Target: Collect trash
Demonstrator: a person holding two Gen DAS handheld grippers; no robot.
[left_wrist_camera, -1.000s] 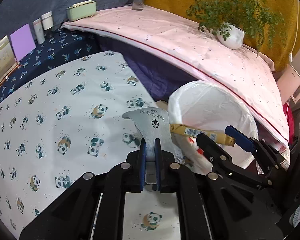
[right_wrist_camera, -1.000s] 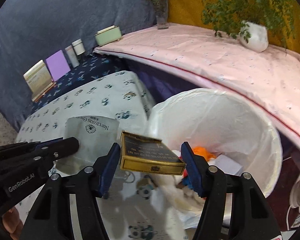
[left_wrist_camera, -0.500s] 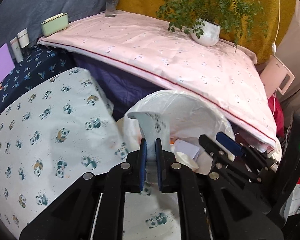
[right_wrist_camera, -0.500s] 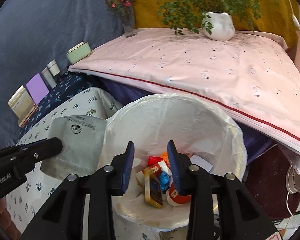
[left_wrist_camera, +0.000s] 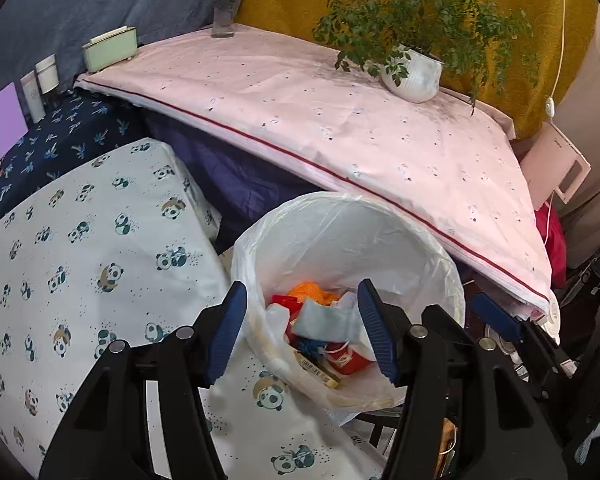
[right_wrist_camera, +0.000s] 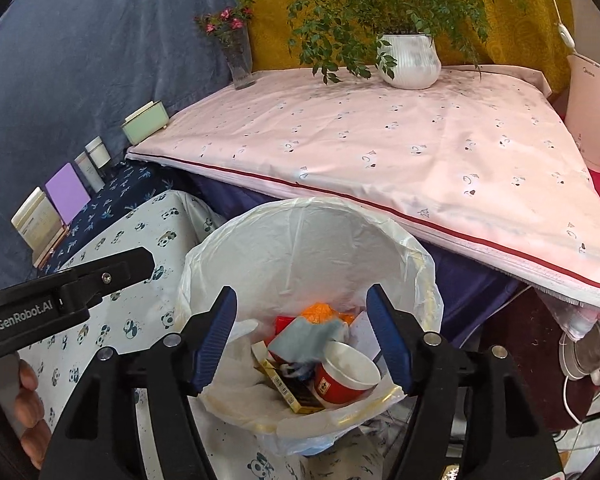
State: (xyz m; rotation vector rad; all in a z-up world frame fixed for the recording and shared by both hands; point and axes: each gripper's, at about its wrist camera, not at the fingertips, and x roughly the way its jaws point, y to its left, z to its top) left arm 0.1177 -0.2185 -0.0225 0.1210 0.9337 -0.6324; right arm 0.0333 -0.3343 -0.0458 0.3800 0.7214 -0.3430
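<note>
A bin lined with a white bag (left_wrist_camera: 340,216) (right_wrist_camera: 300,208) stands between two tables. Inside it lie a grey pouch (left_wrist_camera: 324,320) (right_wrist_camera: 304,338), a gold box (right_wrist_camera: 288,388), a red paper cup (right_wrist_camera: 346,376) and an orange wrapper (right_wrist_camera: 320,312). My left gripper (left_wrist_camera: 301,286) hovers above the bin, its jaws opening with nothing between the pads. My right gripper (right_wrist_camera: 301,290) hangs over the bin as well, jaws opening and empty. The left wrist view shows it at the right edge (left_wrist_camera: 496,316). The right wrist view shows the left gripper's black finger (right_wrist_camera: 100,276) beside the bin.
A table with a panda-print cloth (left_wrist_camera: 80,280) borders the bin on the left. Behind the bin, a pink-covered table (left_wrist_camera: 340,128) carries a potted plant (left_wrist_camera: 414,76), a flower vase (left_wrist_camera: 226,8) and a green box (left_wrist_camera: 108,48). A person's hand (right_wrist_camera: 28,400) shows at lower left.
The left gripper moved over the bin and let go of the grey pouch, which now lies inside. The right gripper dropped the gold box into the bin, narrowed, then widened again.
</note>
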